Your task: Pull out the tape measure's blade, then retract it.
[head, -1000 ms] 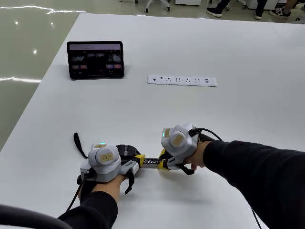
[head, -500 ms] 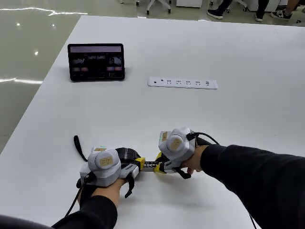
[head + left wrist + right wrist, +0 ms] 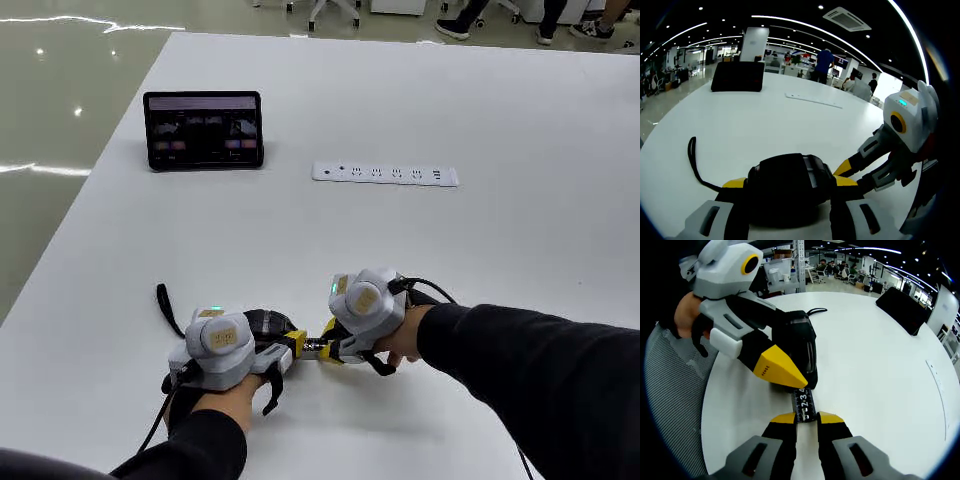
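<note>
The black tape measure (image 3: 268,325) lies near the table's front edge, with my left gripper (image 3: 292,341) shut on its case (image 3: 790,187). A short length of its blade (image 3: 803,404), with printed numbers, sticks out toward the right. My right gripper (image 3: 805,418) is shut on the blade's end, close to the case (image 3: 797,347). In the head view the right gripper (image 3: 326,352) sits almost against the left one. The tape's black wrist strap (image 3: 166,308) trails off to the left on the table.
A dark tablet (image 3: 204,129) stands at the back left and a white power strip (image 3: 385,174) lies beyond the grippers on the white table (image 3: 480,230). The table's left edge (image 3: 75,215) drops to a shiny floor. People stand in the far background.
My right gripper has moved left toward the case, and the exposed blade has grown shorter. The left gripper has held still on the case.
</note>
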A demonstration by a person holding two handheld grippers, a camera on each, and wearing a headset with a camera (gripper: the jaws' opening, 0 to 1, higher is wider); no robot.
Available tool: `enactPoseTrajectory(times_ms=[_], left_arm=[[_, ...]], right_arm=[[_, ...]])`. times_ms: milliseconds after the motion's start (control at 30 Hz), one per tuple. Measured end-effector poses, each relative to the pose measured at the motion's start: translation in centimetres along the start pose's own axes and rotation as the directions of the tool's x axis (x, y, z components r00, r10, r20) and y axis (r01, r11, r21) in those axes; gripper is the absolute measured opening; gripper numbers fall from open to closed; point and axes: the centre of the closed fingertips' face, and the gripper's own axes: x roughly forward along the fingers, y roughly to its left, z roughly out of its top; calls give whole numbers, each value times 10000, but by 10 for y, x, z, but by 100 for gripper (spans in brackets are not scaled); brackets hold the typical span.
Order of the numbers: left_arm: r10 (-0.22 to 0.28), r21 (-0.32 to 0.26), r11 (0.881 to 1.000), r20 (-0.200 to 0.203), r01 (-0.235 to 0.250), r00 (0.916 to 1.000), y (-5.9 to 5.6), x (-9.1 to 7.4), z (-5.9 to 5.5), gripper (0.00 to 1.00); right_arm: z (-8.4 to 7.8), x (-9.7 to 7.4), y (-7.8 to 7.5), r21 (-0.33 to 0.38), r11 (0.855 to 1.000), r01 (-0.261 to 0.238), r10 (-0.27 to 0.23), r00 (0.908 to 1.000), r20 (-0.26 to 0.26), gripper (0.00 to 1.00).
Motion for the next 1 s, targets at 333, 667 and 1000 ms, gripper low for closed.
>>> enactPoseTrajectory(times_ms=[333, 667, 1000], left_arm=[[-51, -28, 10000, -32, 51, 10000, 1, 0, 0, 61], [-69, -41, 10000, -16, 69, 10000, 1, 1, 0, 61], [-103, -55, 9999, -19, 103, 9999, 1, 2, 0, 61]], right_arm=[[7, 6, 2, -7, 10000, -74, 75, 9999, 137, 11], [13, 12, 3, -1, 9999, -143, 143, 9996, 249, 11], [16, 14, 3, -67, 9998, -196, 198, 9993, 304, 11]])
